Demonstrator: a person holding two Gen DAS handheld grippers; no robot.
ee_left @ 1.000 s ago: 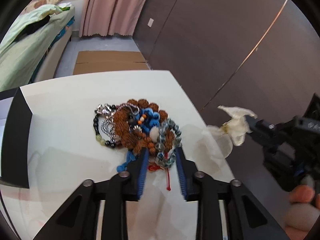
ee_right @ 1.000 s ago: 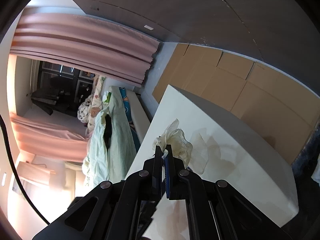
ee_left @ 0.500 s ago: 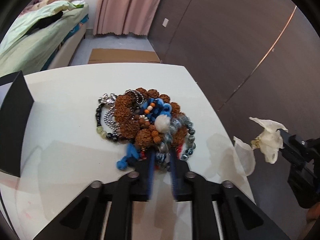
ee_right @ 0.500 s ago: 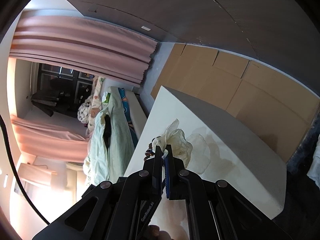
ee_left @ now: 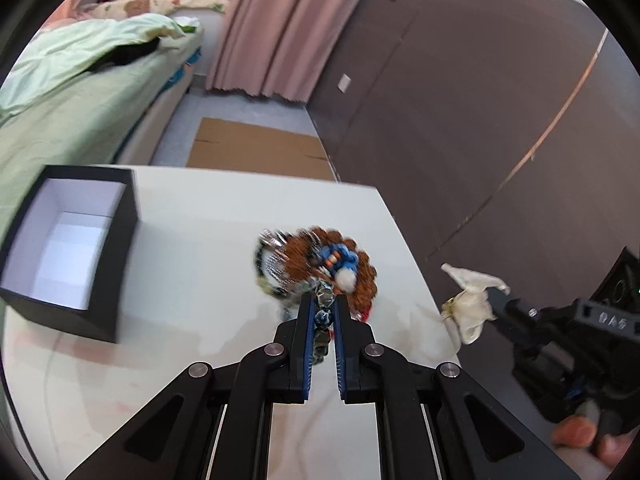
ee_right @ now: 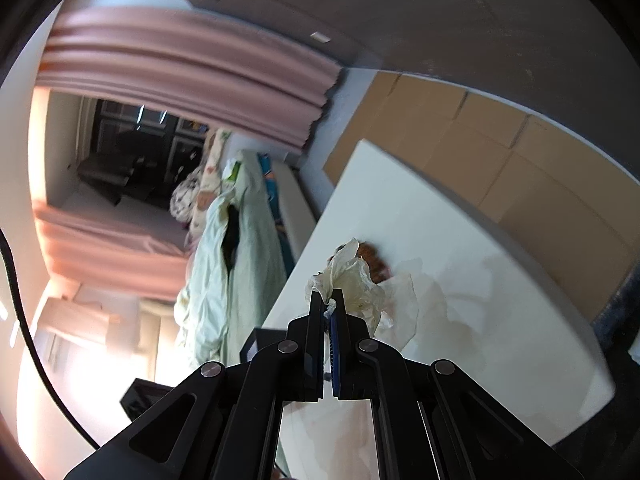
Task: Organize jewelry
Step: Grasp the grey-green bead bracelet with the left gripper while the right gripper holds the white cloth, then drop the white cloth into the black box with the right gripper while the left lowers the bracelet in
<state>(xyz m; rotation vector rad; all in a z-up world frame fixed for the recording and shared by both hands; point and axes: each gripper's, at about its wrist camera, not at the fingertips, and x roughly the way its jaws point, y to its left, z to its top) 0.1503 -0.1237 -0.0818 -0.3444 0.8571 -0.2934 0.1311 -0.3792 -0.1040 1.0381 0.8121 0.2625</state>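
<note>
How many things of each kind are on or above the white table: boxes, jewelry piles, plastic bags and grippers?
Black open box: 1
Jewelry pile: 1
Plastic bag, held by the right gripper: 1
Grippers, the left gripper shut on a bead bracelet from the pile: 2
Total: 5

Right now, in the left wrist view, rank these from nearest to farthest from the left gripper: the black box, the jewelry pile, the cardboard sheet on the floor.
From the left gripper, shut on a glassy bead bracelet:
1. Jewelry pile, just ahead of the fingertips on the white table.
2. Black box, open, far left on the table.
3. Cardboard sheet, on the floor beyond the table's far edge.
</note>
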